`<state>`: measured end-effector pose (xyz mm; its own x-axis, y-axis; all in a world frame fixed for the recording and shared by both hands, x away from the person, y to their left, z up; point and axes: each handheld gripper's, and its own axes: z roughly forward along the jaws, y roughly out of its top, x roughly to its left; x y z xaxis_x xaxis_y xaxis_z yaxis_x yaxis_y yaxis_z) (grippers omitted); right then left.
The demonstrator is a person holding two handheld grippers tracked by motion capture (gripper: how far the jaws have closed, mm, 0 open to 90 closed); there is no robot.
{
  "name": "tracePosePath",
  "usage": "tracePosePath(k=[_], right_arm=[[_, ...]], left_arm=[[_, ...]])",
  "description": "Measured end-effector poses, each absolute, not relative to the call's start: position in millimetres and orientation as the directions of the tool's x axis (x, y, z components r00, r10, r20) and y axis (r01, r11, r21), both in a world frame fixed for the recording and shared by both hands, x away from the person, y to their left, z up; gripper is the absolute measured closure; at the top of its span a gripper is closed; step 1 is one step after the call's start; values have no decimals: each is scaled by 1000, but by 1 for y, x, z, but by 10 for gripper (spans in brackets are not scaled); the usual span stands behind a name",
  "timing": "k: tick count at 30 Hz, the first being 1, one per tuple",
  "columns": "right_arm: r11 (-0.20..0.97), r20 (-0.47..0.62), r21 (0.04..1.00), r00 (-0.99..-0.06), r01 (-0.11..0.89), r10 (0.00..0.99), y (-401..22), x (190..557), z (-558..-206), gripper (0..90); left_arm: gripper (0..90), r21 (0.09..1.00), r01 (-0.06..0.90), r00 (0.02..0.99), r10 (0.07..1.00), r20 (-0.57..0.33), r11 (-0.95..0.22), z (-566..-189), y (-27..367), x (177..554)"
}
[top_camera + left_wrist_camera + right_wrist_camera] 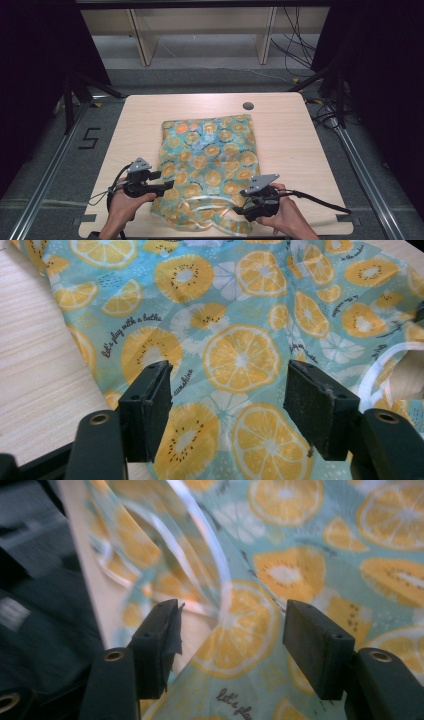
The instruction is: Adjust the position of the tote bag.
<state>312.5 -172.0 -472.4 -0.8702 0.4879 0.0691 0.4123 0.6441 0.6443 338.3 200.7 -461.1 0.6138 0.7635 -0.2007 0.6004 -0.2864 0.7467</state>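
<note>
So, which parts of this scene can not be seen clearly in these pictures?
- High view: the near corner of the bag lies under the right gripper; the left gripper covers part of its left edge.
- High view: the print on the bag is too small to read.
- Right gripper view: the clear handle is blurred, and the writing at the bottom edge is cut off.
- Left gripper view: the picture edges cut off the bag.

Teal bag (210, 155) printed with orange slices, lying flat mid-table, clear handles at its near edge
</note>
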Motion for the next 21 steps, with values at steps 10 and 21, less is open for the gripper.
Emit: tracePosePath(k=[10, 21], right_arm=[[666, -65, 687, -887, 292, 456, -177, 351, -455, 900], [546, -17, 760, -828, 353, 560, -181, 411, -428, 900]], left_arm=[[325, 775, 573, 653, 720, -236, -265, -455, 184, 332], [266, 757, 532, 745, 634, -205, -380, -445, 159, 314]])
